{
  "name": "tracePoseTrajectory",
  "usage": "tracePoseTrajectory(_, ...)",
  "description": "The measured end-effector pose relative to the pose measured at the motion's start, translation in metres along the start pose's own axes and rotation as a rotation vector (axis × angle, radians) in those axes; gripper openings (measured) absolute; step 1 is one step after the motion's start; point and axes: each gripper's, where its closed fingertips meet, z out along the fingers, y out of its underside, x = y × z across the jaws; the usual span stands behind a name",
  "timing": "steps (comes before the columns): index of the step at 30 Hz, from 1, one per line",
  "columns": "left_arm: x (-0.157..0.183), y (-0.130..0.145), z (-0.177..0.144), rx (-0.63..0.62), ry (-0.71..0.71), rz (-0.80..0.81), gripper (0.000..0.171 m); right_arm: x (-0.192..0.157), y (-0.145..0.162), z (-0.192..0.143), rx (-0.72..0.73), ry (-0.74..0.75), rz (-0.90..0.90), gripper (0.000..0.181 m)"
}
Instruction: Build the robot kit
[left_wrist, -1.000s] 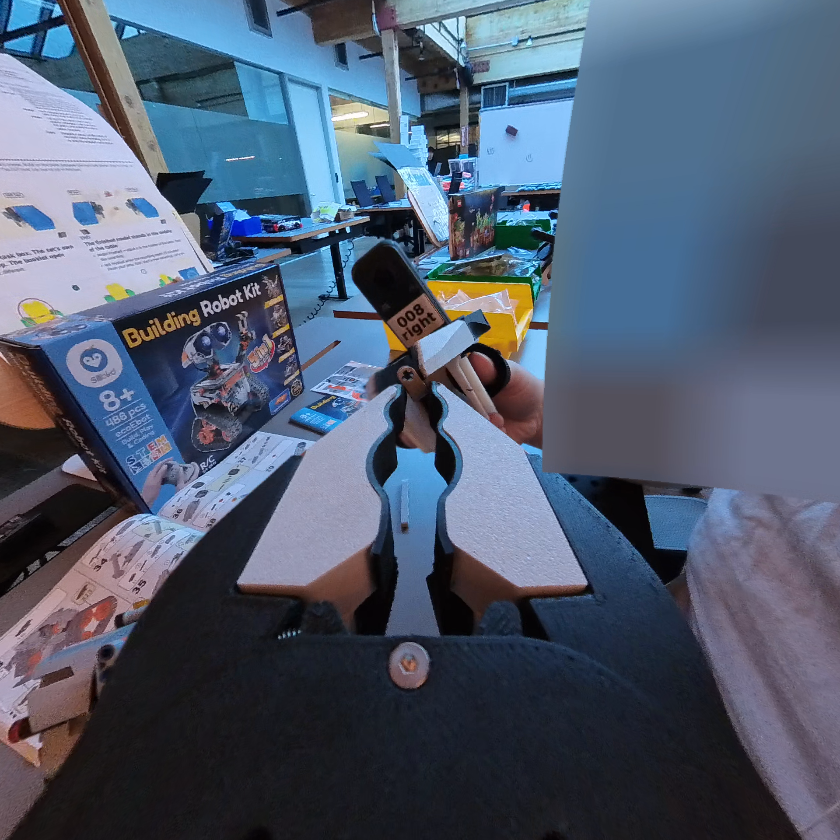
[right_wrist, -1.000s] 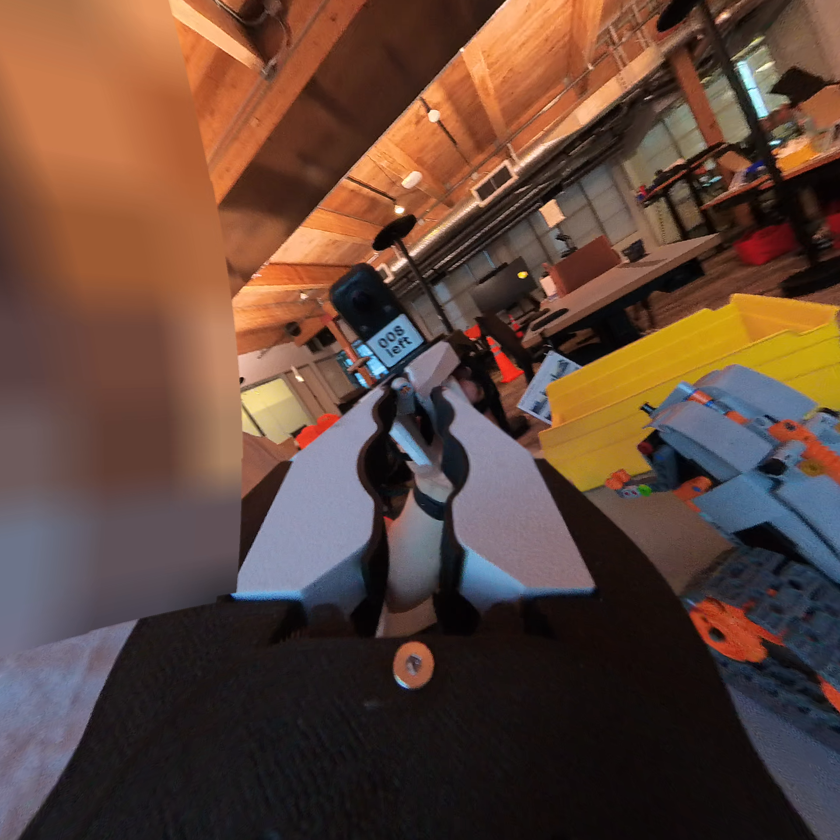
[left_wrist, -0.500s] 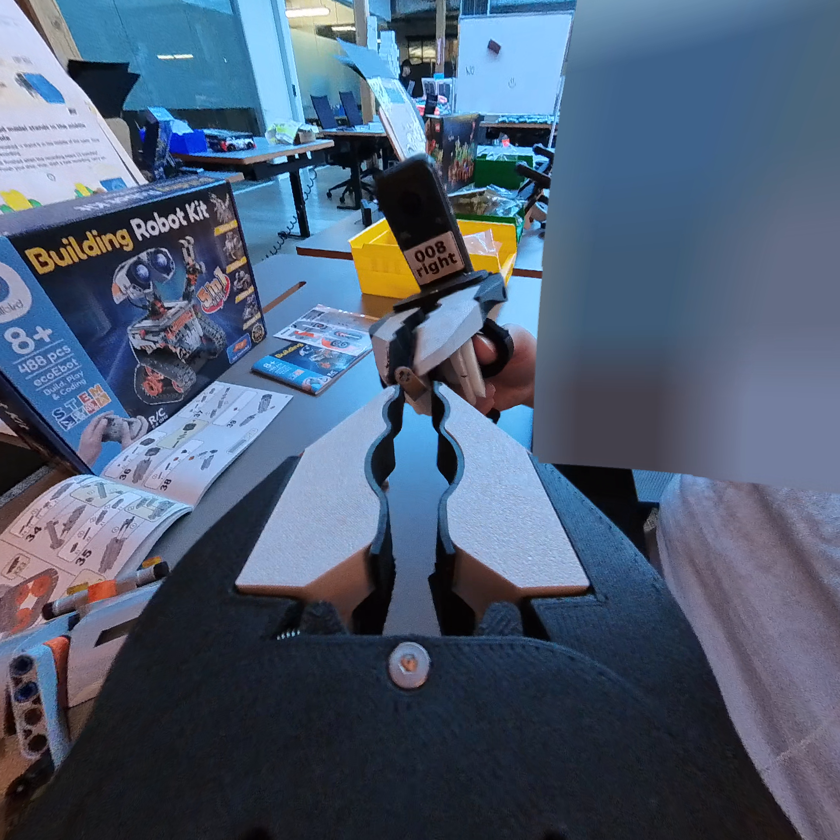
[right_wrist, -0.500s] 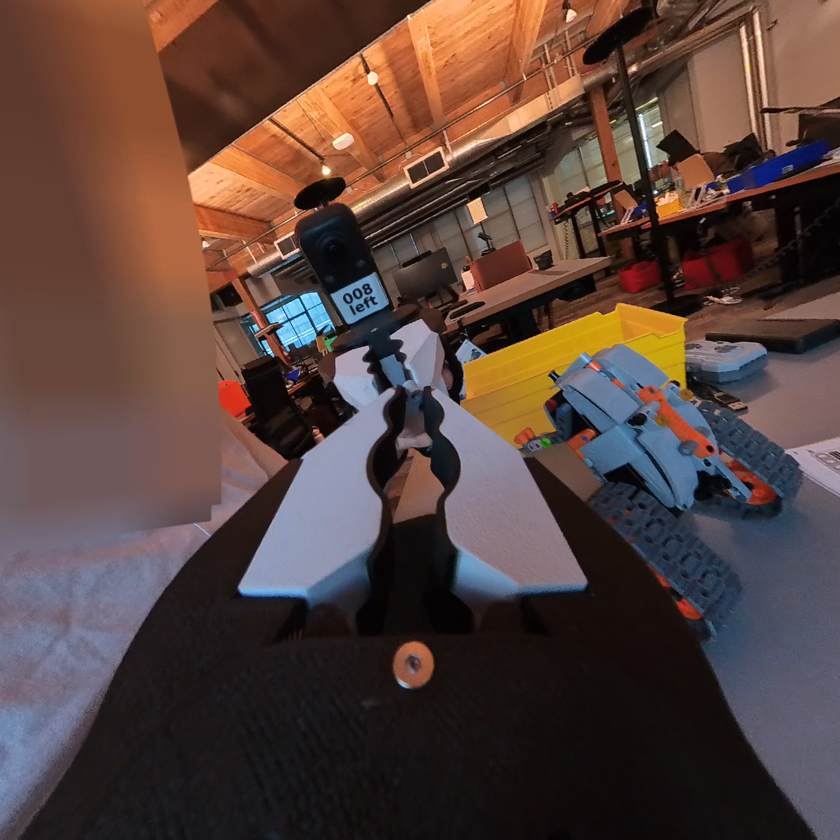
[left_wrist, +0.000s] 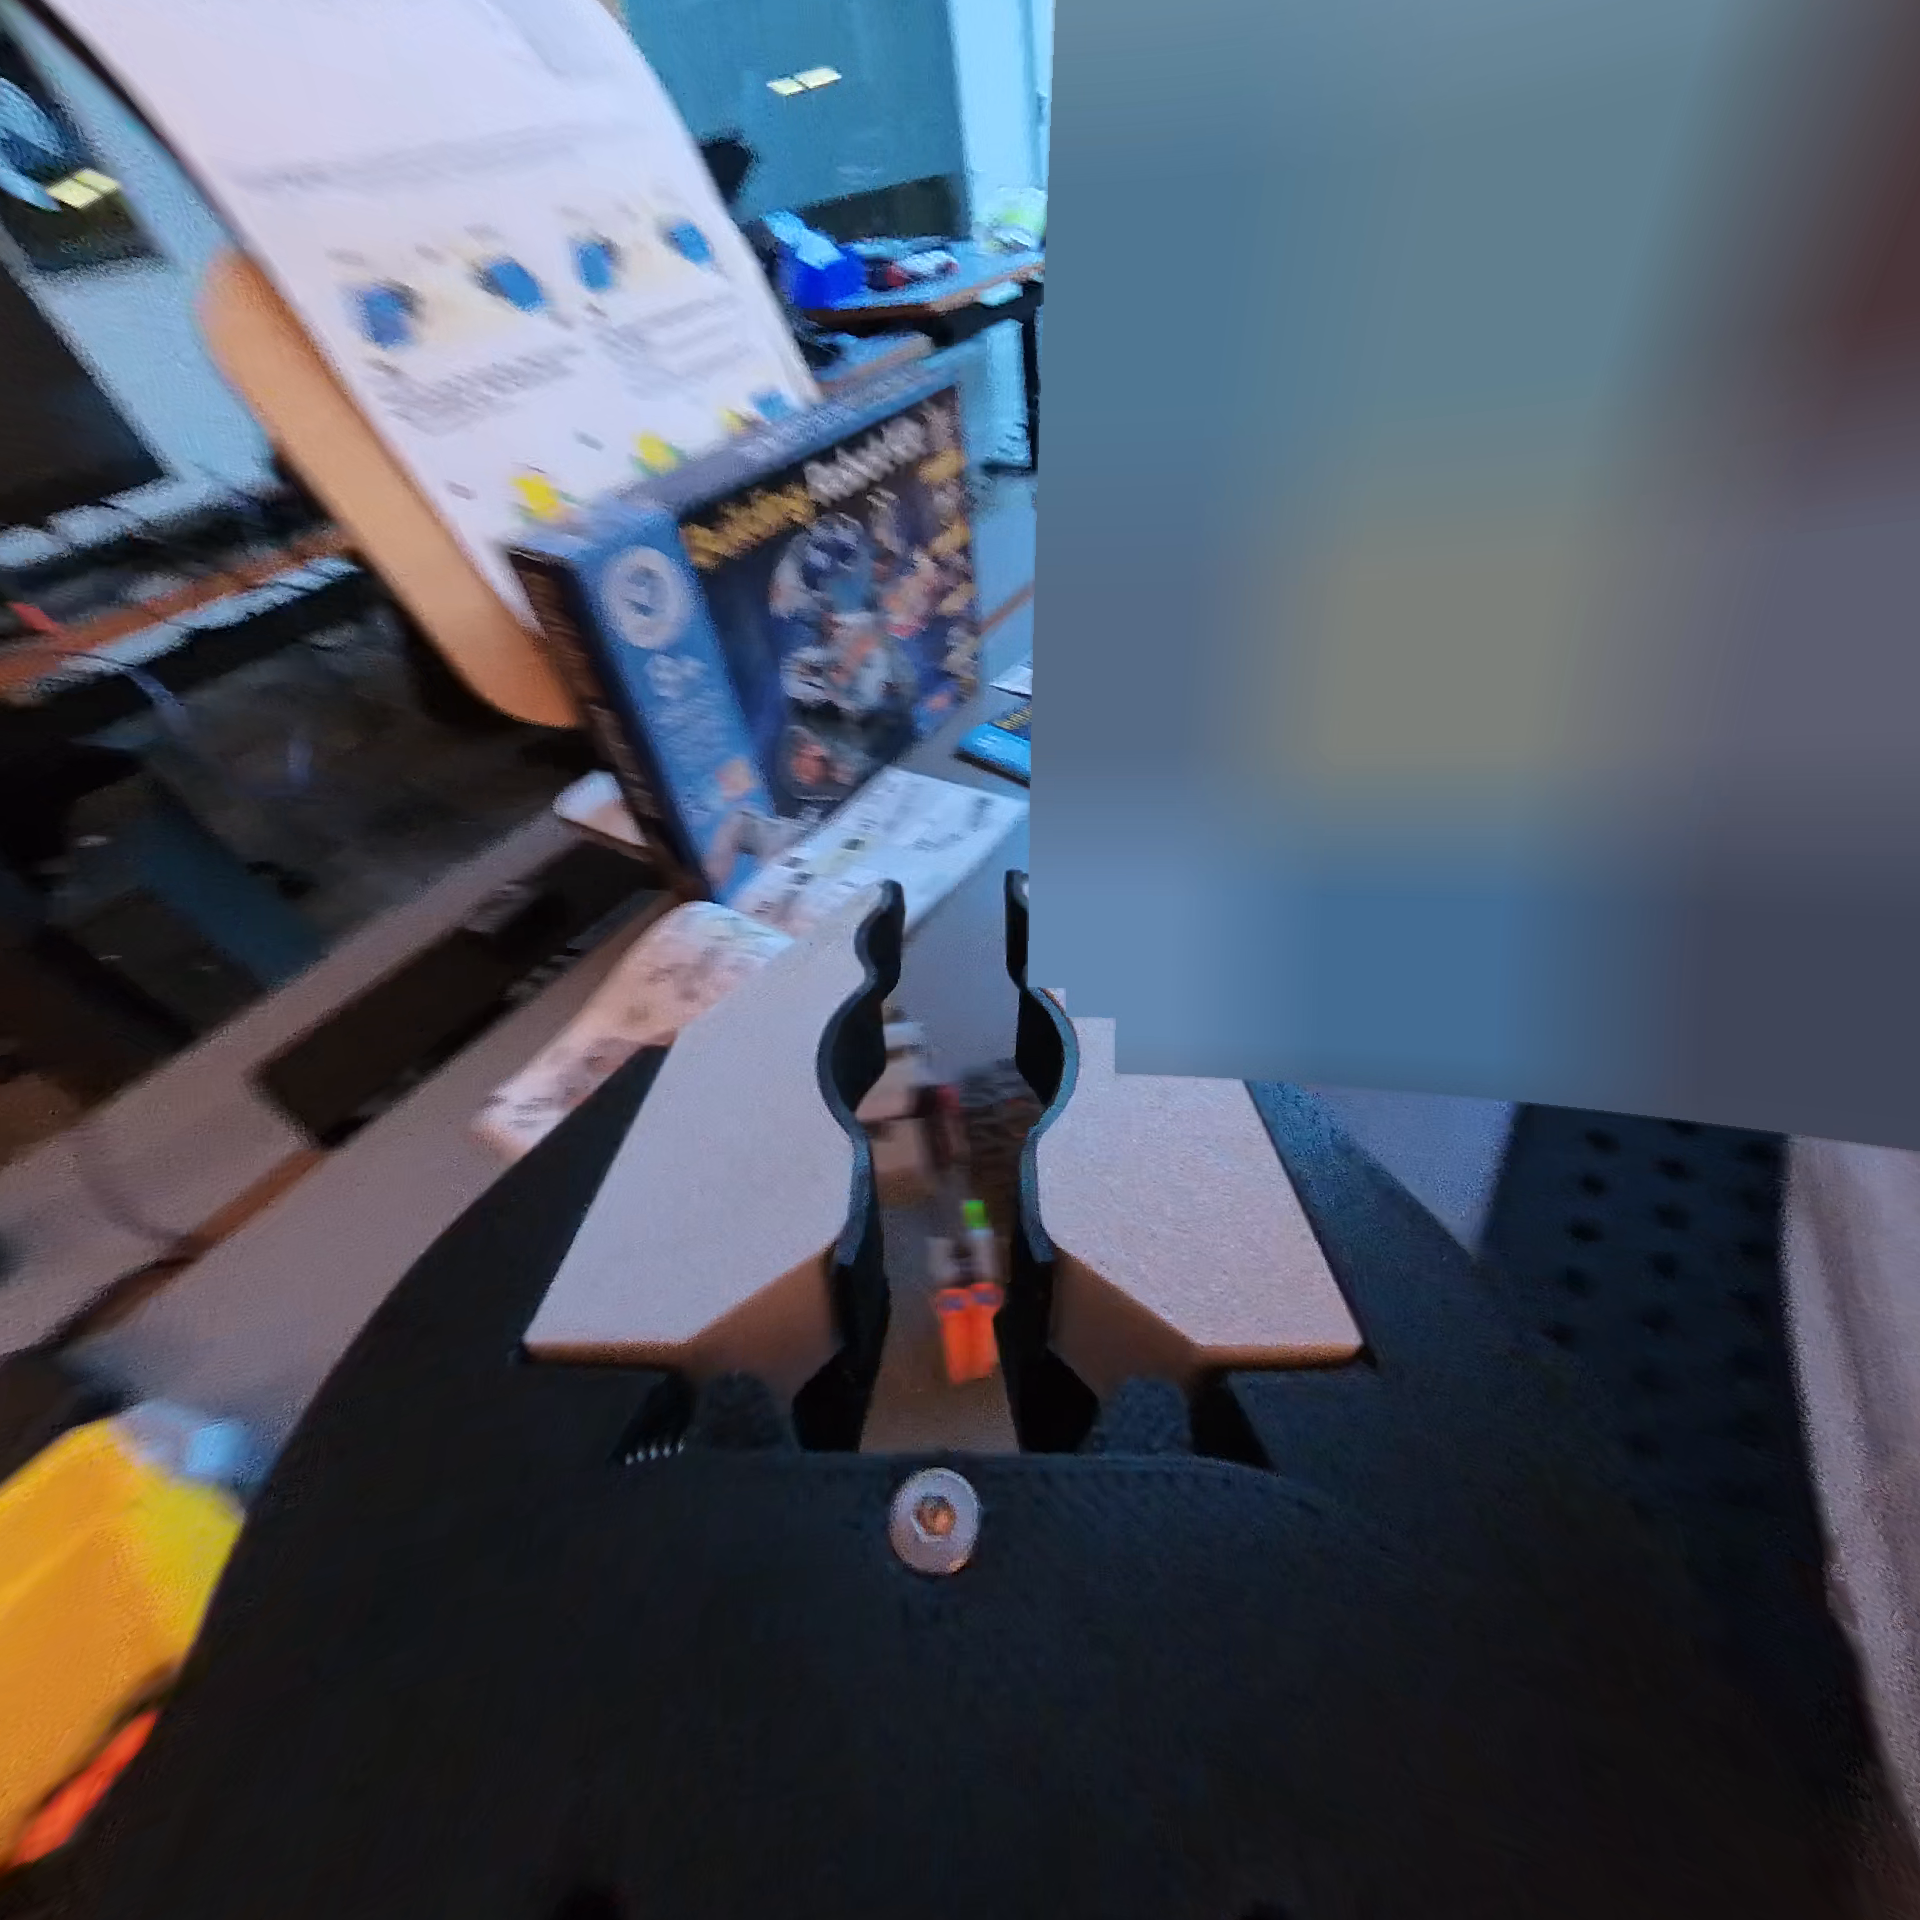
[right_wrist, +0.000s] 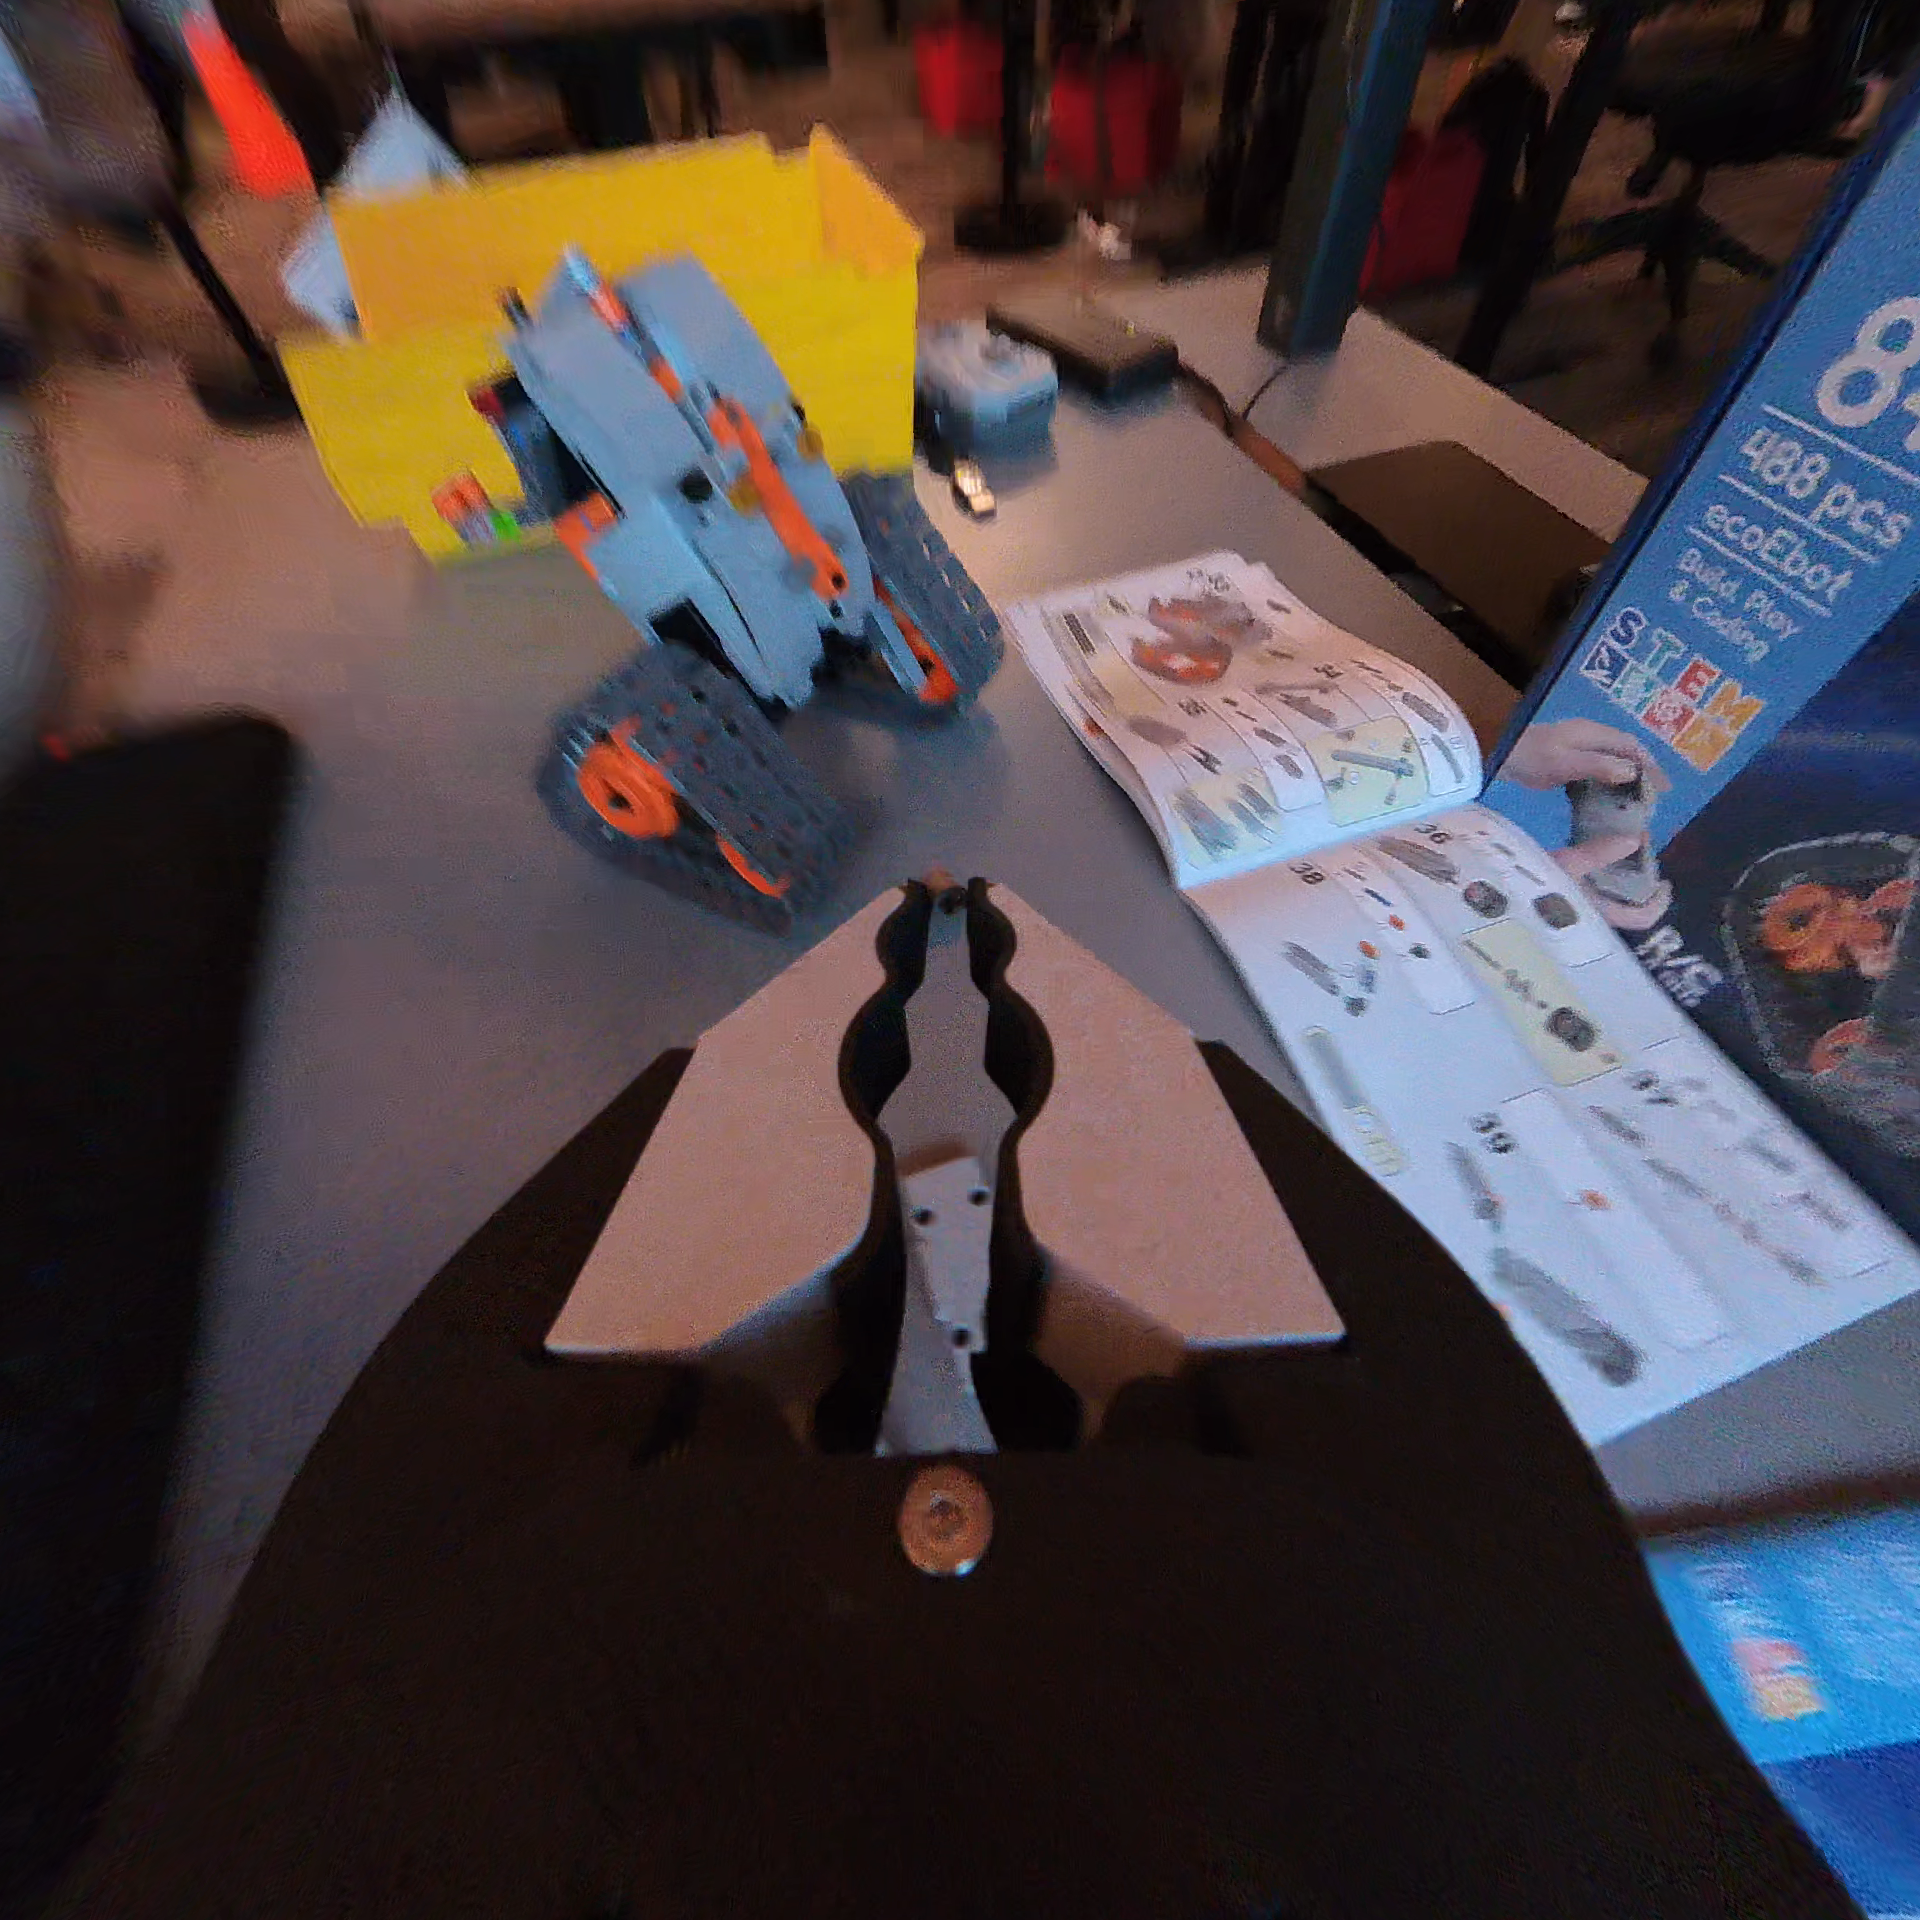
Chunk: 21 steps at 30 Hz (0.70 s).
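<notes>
My left gripper (left_wrist: 954, 904) is open with nothing between its fingers, held above the grey table. A small orange piece (left_wrist: 966, 1340) and a green piece (left_wrist: 974, 1216) lie on the table below the gap. A blur patch hides part of the right fingertip. My right gripper (right_wrist: 943, 891) is shut on a small tan pin-like piece (right_wrist: 941, 881) at its tips. It hovers just in front of a grey and orange tracked robot model (right_wrist: 707, 540). A grey holed plate (right_wrist: 945, 1247) shows between its fingers; I cannot tell whether it is held or lies below.
A yellow bin (right_wrist: 623, 239) stands behind the model, with a grey controller (right_wrist: 987, 390) beside it. An open manual (right_wrist: 1351, 883) and a blue kit box (right_wrist: 1766, 520) are to the right. The box (left_wrist: 831, 623) and a large curled sheet (left_wrist: 468, 260) show in the left wrist view. Across from one pair of fingers to the other is roughly 20 centimeters.
The two grippers, tip to tip before, have drawn apart. The right one has tipped down over the table toward the model. The left one has swung left and its fingers stand wider.
</notes>
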Motion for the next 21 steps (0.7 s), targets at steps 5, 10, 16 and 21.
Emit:
tracePoseTrajectory(5,-0.084,-0.068,-0.056,0.118,-0.262,-0.035,0.025,0.002,0.022,0.027,-0.271,-0.128,-0.137,0.007)
tracePoseTrajectory(10,-0.109,-0.099,-0.080,0.181,-0.333,-0.112,0.038,0.027,0.059,0.050,-0.538,-0.061,-0.278,0.007)
tracePoseTrajectory(16,-0.127,-0.079,-0.088,0.100,-0.433,-0.133,0.035,0.021,0.084,0.060,-0.654,-0.088,-0.226,0.007)
tracePoseTrajectory(21,-0.127,-0.074,-0.080,0.071,-0.406,-0.122,0.034,0.010,0.087,0.067,-0.649,-0.123,-0.247,0.007)
